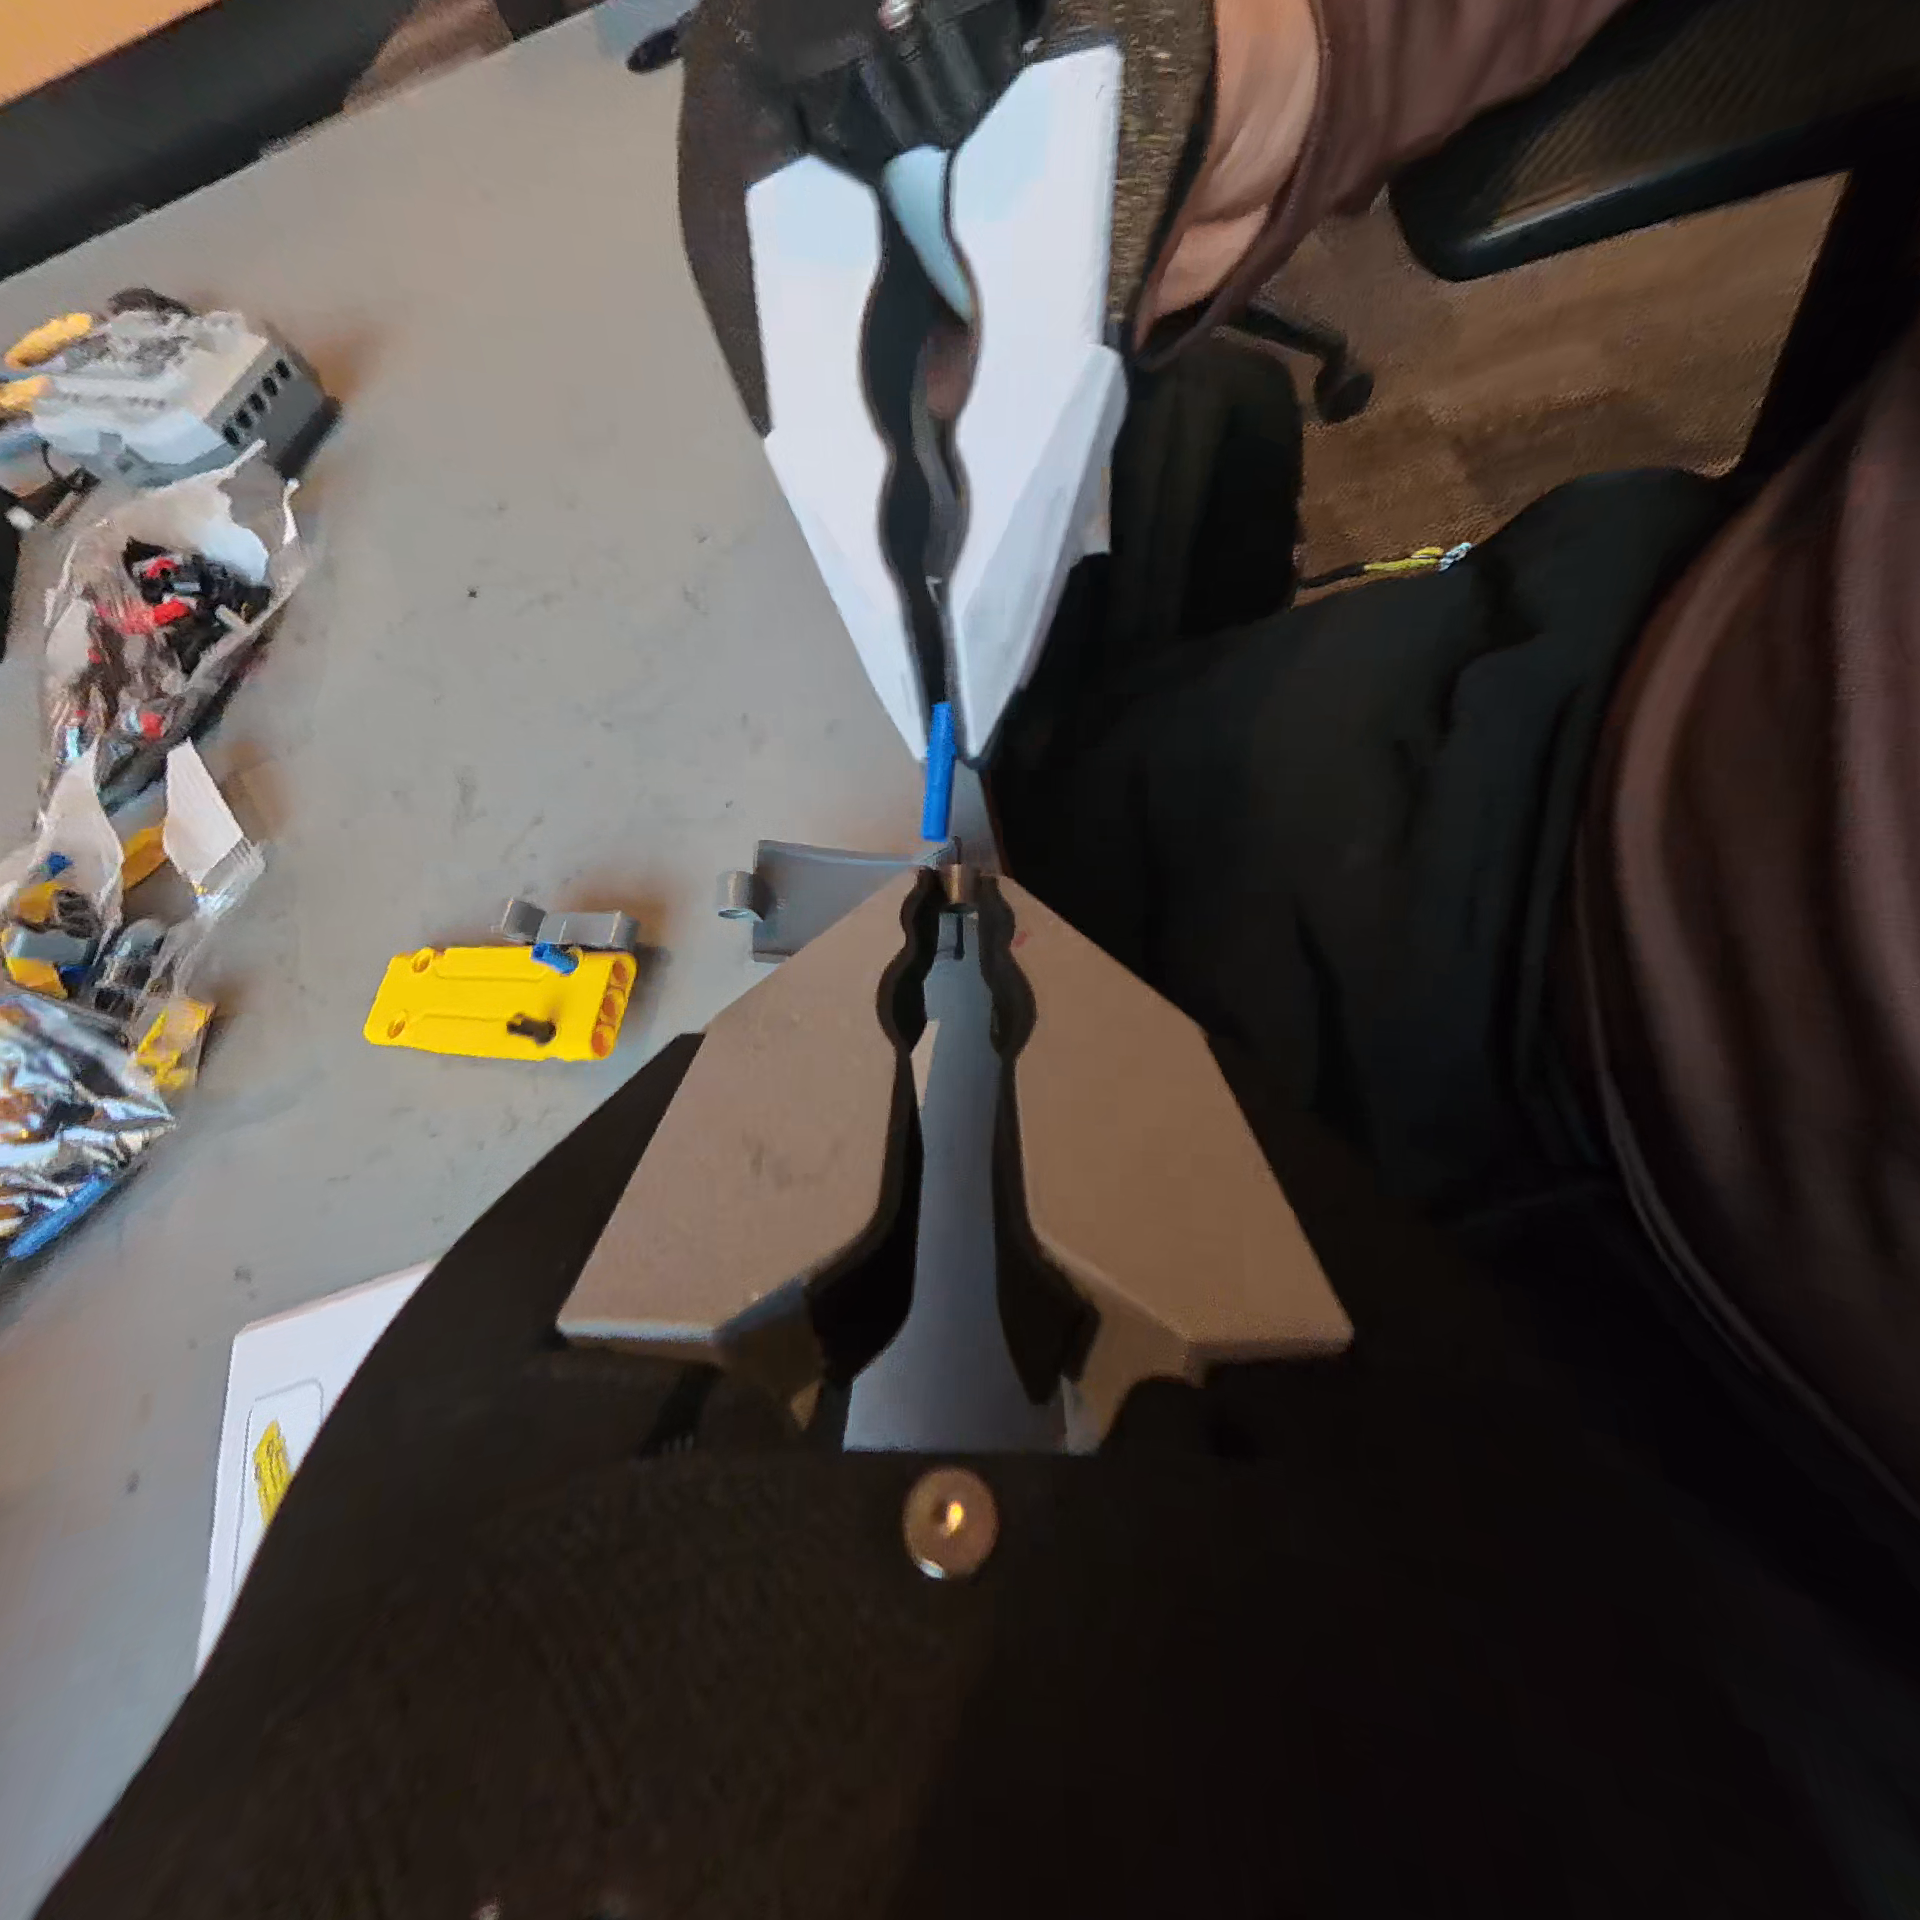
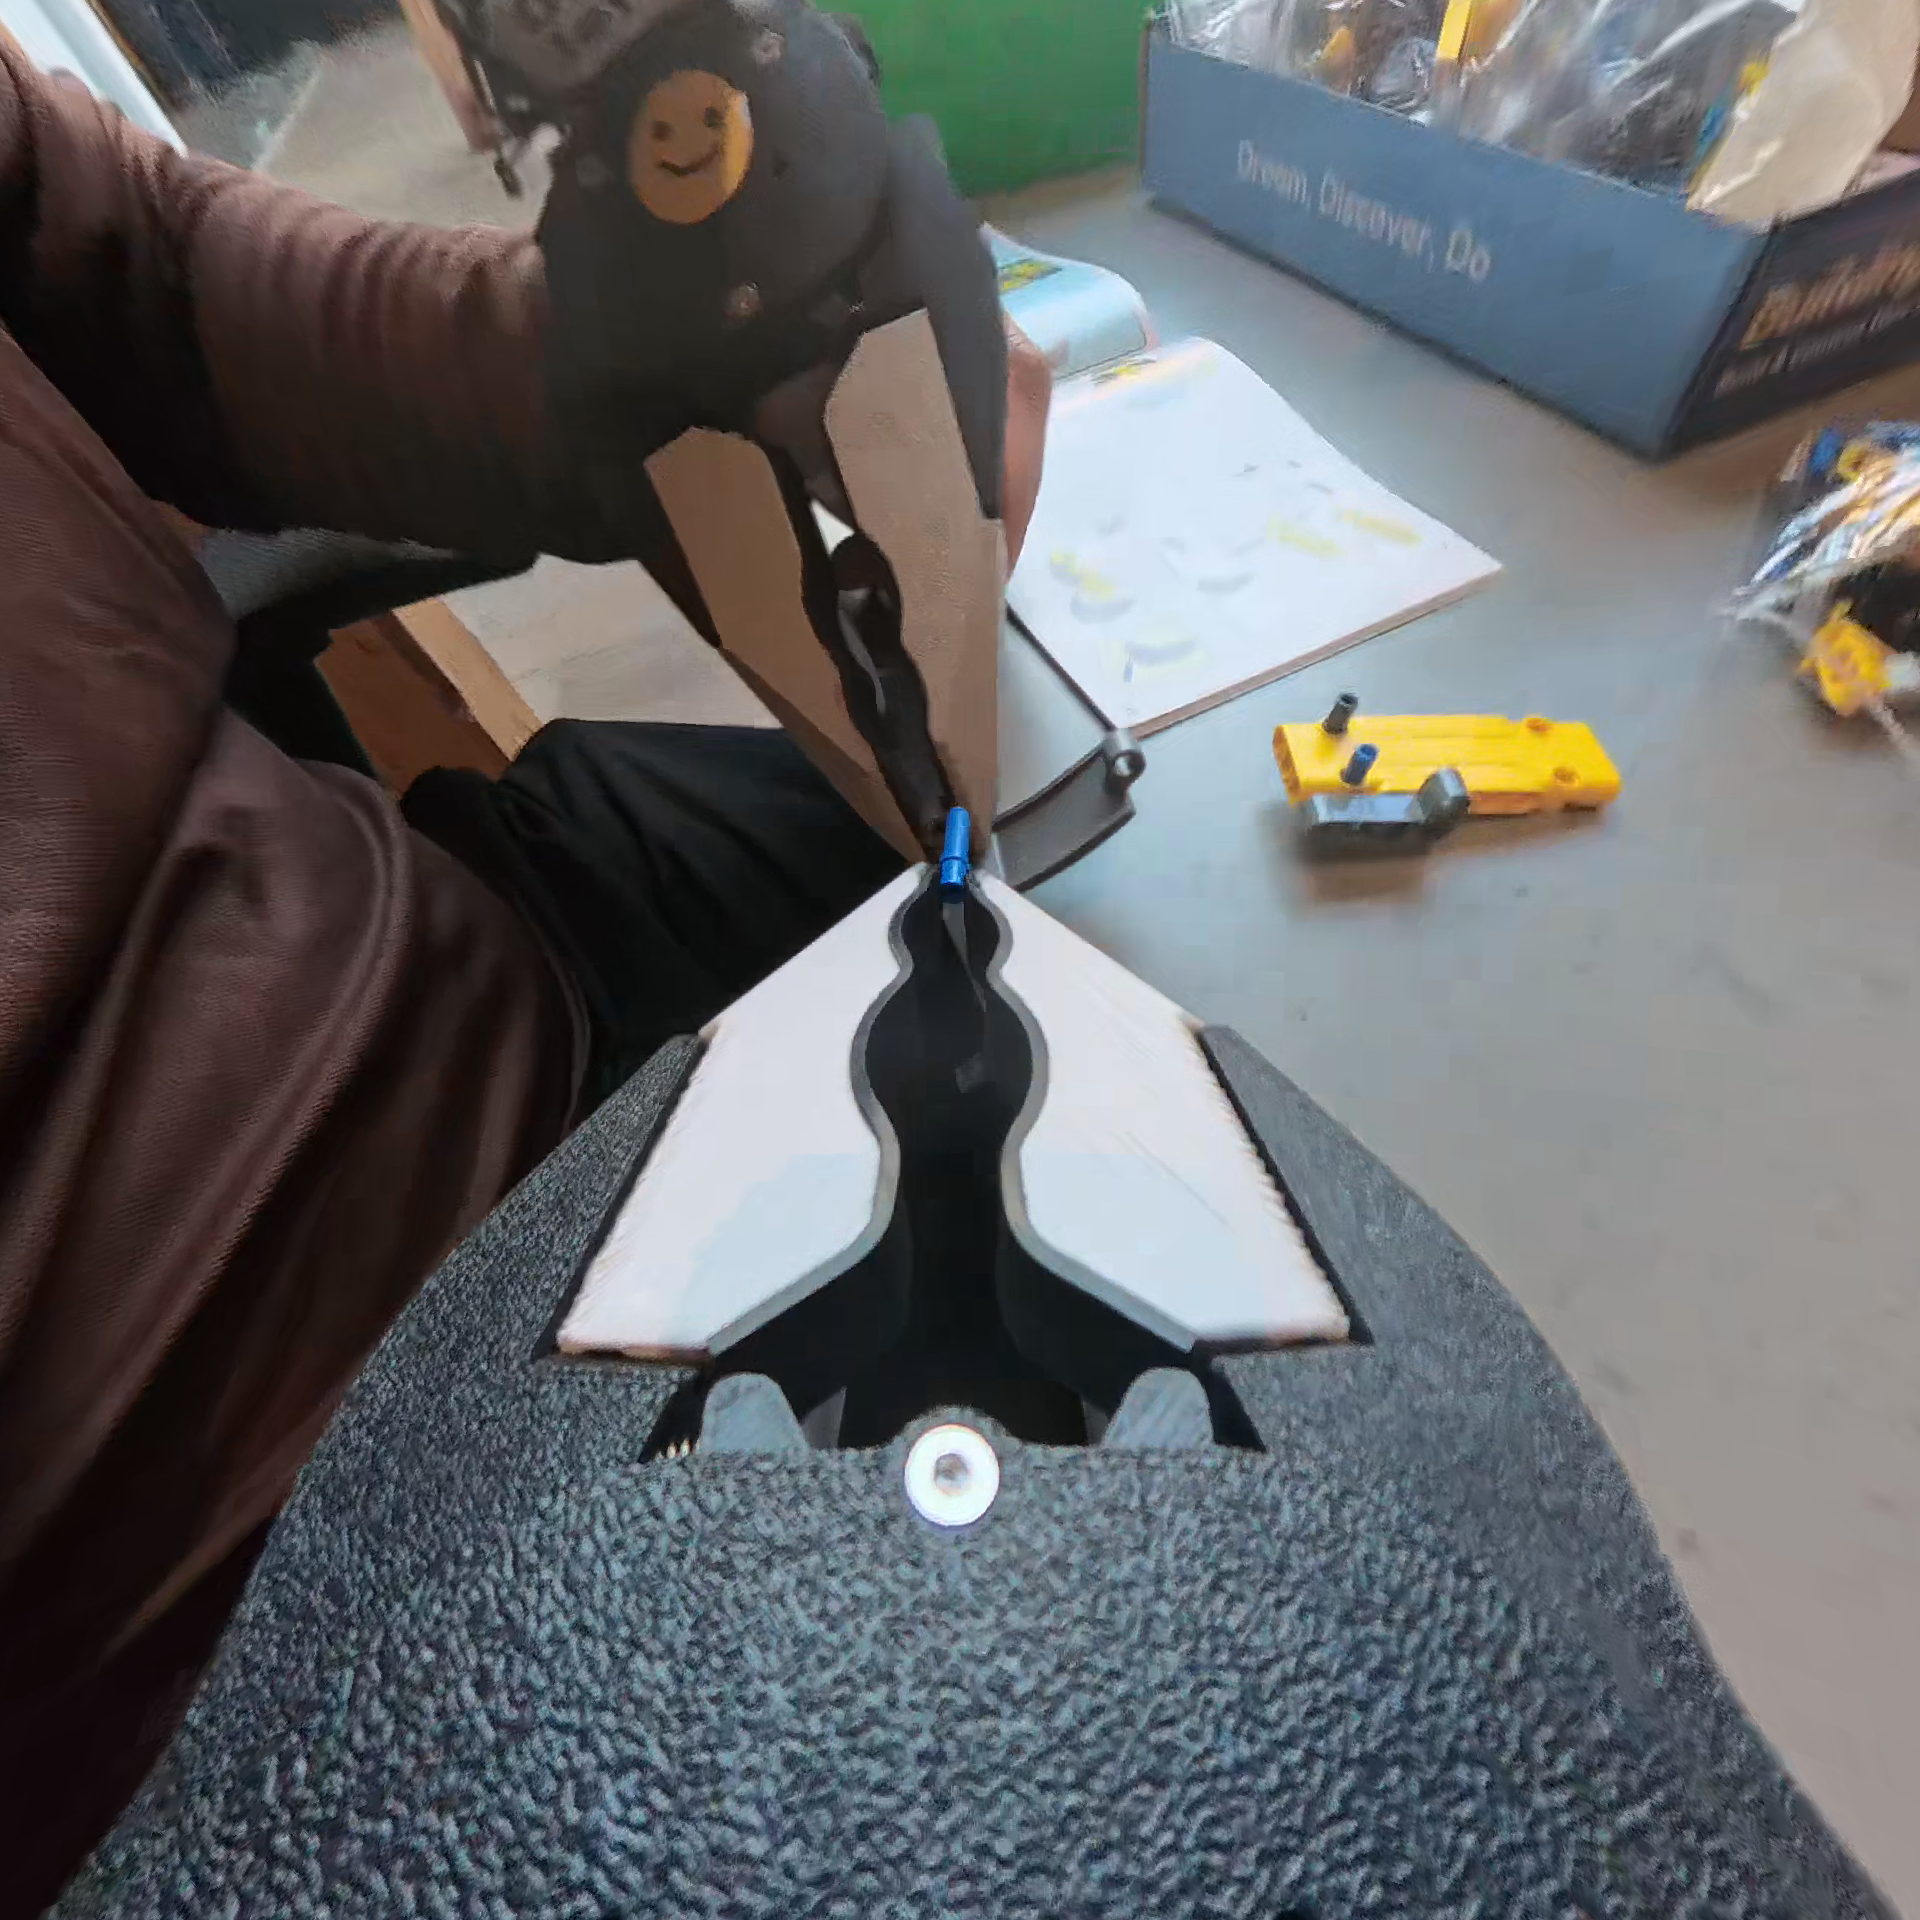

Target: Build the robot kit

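Observation:
My right gripper [image 2: 951, 875], with white fingers, is shut on a small blue pin [image 2: 953, 844] that sticks out past its tips. My left gripper [image 1: 956, 883], with tan fingers, is shut on the edge of a grey curved panel piece [image 1: 795, 894]. The two grippers meet tip to tip above the table's near edge. The blue pin [image 1: 937, 774] points at the held end of the panel [image 2: 1060, 774], close to it or just touching. In the left wrist view the right gripper [image 1: 940, 743] comes in from the top. In the right wrist view the left gripper [image 2: 940, 831] comes down from the upper left.
A yellow brick assembly [image 1: 509, 997] with grey and blue parts lies on the grey table [image 1: 499, 582]; it also shows in the right wrist view [image 2: 1455, 764]. Torn bags of small parts [image 1: 125, 727], a grey block assembly [image 1: 156, 395], an open booklet [image 2: 1226, 520] and a blue box [image 2: 1455, 260] lie around. The person's lap is below the grippers. The grippers are tip to tip, or close to it. Both grippers' tips are roughly 35 centimeters from the grey block assembly [image 1: 156, 395].

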A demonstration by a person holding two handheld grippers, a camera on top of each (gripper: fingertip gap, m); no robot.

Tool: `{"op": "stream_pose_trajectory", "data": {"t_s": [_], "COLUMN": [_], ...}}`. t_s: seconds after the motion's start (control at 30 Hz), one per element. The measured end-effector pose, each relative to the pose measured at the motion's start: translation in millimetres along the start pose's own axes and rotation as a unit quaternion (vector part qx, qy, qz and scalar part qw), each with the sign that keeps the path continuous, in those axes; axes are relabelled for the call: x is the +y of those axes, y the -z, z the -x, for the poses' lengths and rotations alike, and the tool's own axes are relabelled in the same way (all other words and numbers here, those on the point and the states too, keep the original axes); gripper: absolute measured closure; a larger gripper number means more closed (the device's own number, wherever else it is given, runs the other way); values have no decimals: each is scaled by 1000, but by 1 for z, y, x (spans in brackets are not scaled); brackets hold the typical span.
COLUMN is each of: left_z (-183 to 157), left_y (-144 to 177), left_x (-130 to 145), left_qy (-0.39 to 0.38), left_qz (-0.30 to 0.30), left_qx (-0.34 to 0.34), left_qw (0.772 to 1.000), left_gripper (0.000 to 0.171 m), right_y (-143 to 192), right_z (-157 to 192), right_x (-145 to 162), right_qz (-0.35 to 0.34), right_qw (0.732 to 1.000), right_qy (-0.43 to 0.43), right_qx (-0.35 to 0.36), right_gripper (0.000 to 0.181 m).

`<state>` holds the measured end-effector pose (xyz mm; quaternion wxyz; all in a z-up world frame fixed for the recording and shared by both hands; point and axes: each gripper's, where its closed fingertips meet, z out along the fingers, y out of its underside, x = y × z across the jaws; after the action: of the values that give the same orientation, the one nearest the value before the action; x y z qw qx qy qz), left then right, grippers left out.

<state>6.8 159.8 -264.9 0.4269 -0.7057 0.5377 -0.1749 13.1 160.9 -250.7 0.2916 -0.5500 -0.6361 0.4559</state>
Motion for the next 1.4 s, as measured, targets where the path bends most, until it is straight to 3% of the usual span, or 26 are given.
{"op": "stream_pose_trajectory", "data": {"t_s": [0.13,0.2,0.3,0.4,0.57,0.67,0.87,1.07,1.4], "left_z": [0,1,3,5,1,10,13,10,8], "left_y": [-2,-7,-10,-6,5,8,2,-9,-11], "left_x": [9,18,15,20,23,26,26,23,19], "left_qy": [31,53,71,72,47,8,-29,-52,19], "left_qz": [24,60,56,63,58,61,55,61,58], "left_qx": [27,37,43,28,-4,-39,-14,14,46], "left_qw": [999,996,995,995,997,997,998,997,997], "left_gripper": [167,166,167,151,144,149,151,170,171], "right_y": [-7,-9,-6,-3,-3,-5,-6,-6,-5], "right_z": [-3,-4,-6,-7,-6,-5,-5,-10,-12], "right_x": [10,17,21,18,17,17,16,17,11], "right_qz": [45,62,66,55,54,58,55,51,43], "right_qw": [997,995,995,996,996,996,996,996,993], "right_qy": [62,66,65,55,56,61,58,51,87], "right_qx": [33,40,49,47,42,41,46,48,73], "right_gripper": [177,177,177,177,177,177,177,177,177]}}
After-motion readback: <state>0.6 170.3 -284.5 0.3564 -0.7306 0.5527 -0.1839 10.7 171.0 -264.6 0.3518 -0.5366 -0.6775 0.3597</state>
